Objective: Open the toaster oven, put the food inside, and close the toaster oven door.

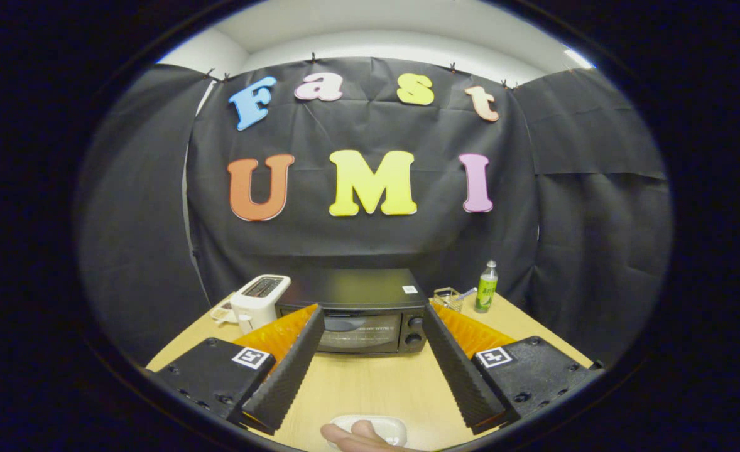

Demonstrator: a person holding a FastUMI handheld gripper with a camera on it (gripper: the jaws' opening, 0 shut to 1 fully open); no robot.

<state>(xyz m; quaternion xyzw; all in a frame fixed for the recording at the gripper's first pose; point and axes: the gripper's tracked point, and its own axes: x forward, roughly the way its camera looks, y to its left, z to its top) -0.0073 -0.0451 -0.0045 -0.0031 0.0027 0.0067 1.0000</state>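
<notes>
- Nearest of all, behind the fingertips and between the two fingers, lay a pale shallow dish (379, 428) with a pinkish piece of food (360, 434) at its near rim; what kind of food it was could not be told, since part of it was cut off from view
- The gripper (370, 320) was spread wide with nothing between its fingers; they pressed on nothing, and bare wooden table (370, 383) showed in the gap
- Just ahead of the fingertips, squarely between them, stood the black toaster oven (360, 311); its glass door (359, 331) was shut and upright, its knobs (414, 329) toward the right finger; nothing could be made out through the glass
- As to progress: the food lay outside the oven on its dish and the door was closed; so putting it inside, which needs the door open, and shutting the door after it remained, by my judgement
- Beyond the left finger, beside the oven, stood a white toaster (258, 301); beyond the right finger, a small wire basket (448, 298) and a green bottle (486, 289), well apart from the gripper
</notes>
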